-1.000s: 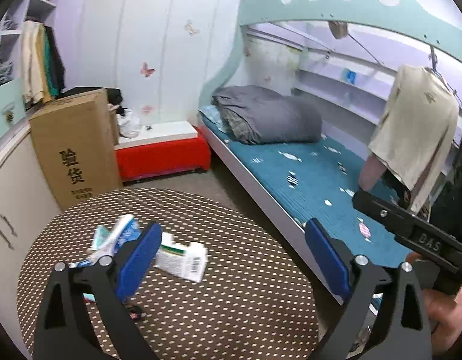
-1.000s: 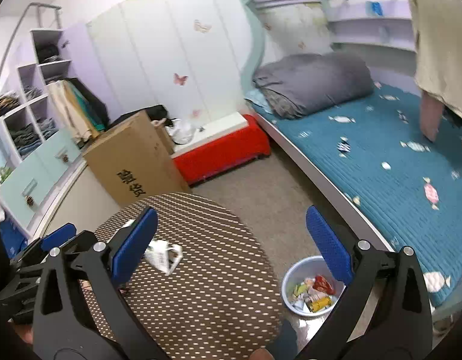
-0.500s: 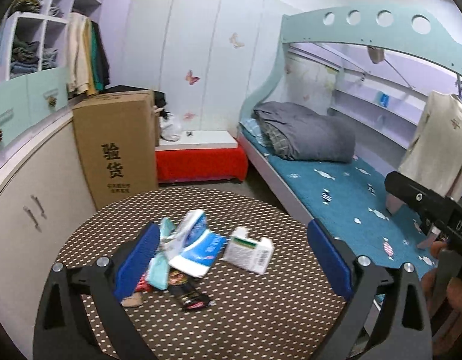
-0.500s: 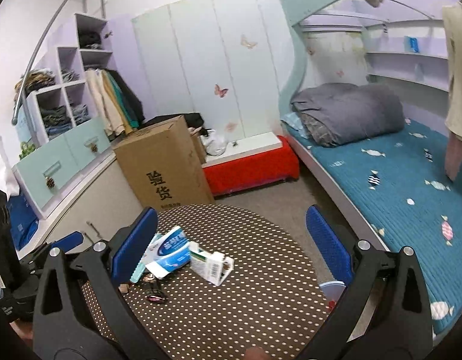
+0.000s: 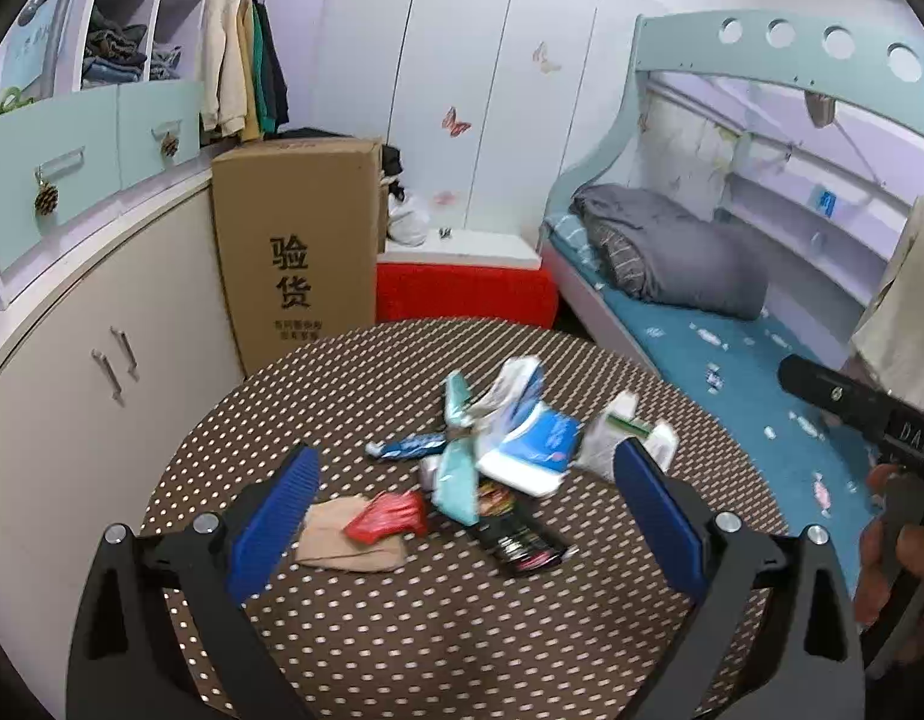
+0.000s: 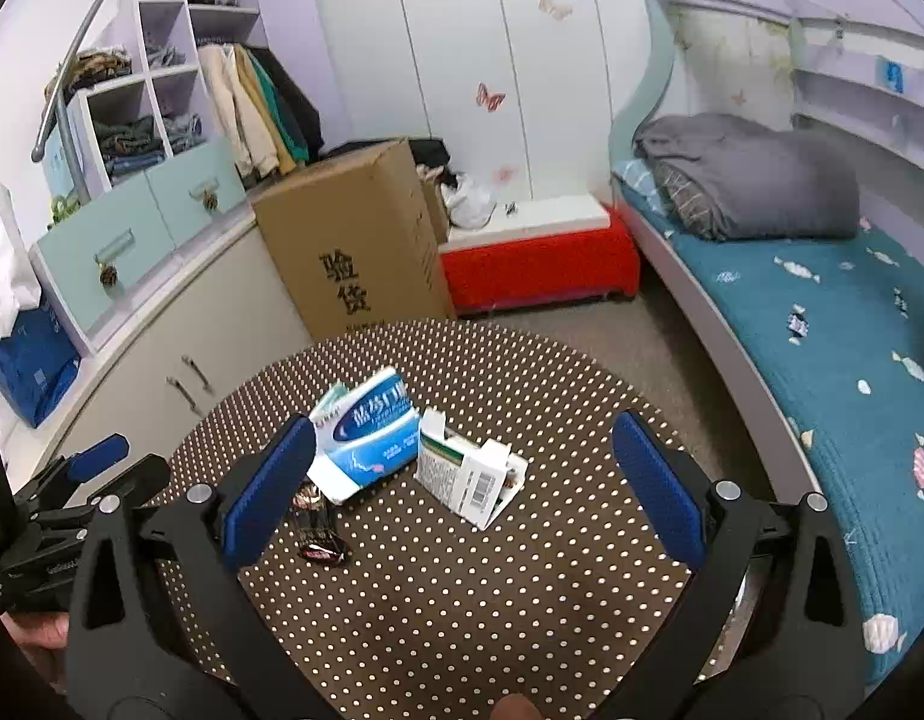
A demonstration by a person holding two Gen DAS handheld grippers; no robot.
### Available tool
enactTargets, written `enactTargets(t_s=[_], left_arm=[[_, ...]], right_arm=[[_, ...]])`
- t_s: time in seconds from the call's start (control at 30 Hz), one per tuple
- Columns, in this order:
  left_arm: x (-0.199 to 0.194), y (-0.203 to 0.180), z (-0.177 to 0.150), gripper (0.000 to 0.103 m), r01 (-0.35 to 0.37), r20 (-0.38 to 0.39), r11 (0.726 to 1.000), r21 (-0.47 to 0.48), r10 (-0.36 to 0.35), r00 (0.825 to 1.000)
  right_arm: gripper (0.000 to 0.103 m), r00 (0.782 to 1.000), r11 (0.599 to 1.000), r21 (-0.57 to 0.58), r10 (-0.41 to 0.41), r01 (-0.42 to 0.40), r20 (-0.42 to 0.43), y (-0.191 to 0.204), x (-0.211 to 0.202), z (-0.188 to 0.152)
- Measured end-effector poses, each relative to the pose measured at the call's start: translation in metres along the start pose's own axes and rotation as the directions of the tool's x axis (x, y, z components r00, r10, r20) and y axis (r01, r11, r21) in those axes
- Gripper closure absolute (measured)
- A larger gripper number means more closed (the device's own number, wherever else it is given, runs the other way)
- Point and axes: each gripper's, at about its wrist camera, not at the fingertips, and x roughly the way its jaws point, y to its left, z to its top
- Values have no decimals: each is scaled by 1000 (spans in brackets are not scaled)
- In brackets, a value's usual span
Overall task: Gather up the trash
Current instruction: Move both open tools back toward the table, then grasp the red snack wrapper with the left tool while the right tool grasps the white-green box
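A heap of trash lies on the round brown dotted table point(image 5: 402, 612). It holds a blue-white tissue pack point(image 5: 531, 450), a white carton point(image 5: 627, 438), a red wrapper point(image 5: 387, 513), a tan scrap point(image 5: 336, 540) and a dark wrapper point(image 5: 516, 540). My left gripper point(image 5: 462, 528) is open and empty, just above the heap. In the right wrist view the tissue pack point(image 6: 369, 432), the carton point(image 6: 468, 474) and the dark wrapper point(image 6: 318, 531) lie ahead. My right gripper point(image 6: 462, 492) is open and empty above the table point(image 6: 462, 600).
A tall cardboard box point(image 5: 300, 246) stands behind the table by beige cabinets point(image 5: 84, 372). A red bench point(image 5: 462, 294) sits by the white wardrobe. A bed with teal sheet point(image 6: 834, 348) and grey blanket point(image 6: 750, 180) runs along the right.
Both grippers swung left from the bed side towards the table. The trash heap now sits centred between the left fingers, and the blue bin on the floor has left the right view.
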Motion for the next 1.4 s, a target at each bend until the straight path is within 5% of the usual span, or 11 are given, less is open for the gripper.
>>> enactTargets(t_s=[0.47, 0.6, 0.87, 0.93, 1.03, 1.07, 1.4], left_arm=[[74, 36, -33, 7, -70, -131, 985, 156, 91, 987], [89, 36, -38, 8, -37, -161, 975, 218, 74, 984], [111, 29, -40, 53, 13, -198, 944, 331, 55, 979], [112, 27, -40, 70, 41, -208, 944, 328, 30, 978], [112, 27, -39, 74, 53, -212, 947, 316, 16, 977], [111, 29, -39, 76, 58, -214, 952, 300, 8, 977], [88, 38, -33, 77, 48, -175, 983, 180, -17, 985]], right_arm=[[6, 983, 1000, 9, -4, 6, -183, -21, 74, -26], [6, 975, 1000, 5, 10, -9, -222, -22, 96, -33], [7, 960, 996, -69, 39, -60, -277, -7, 144, -38], [27, 956, 995, -68, 55, -78, -287, -5, 149, -39], [39, 957, 991, -67, 91, -114, -276, 0, 142, -38], [50, 955, 991, -68, 92, -116, -280, -1, 141, -39], [61, 960, 990, 18, 139, -139, -241, -31, 98, -49]])
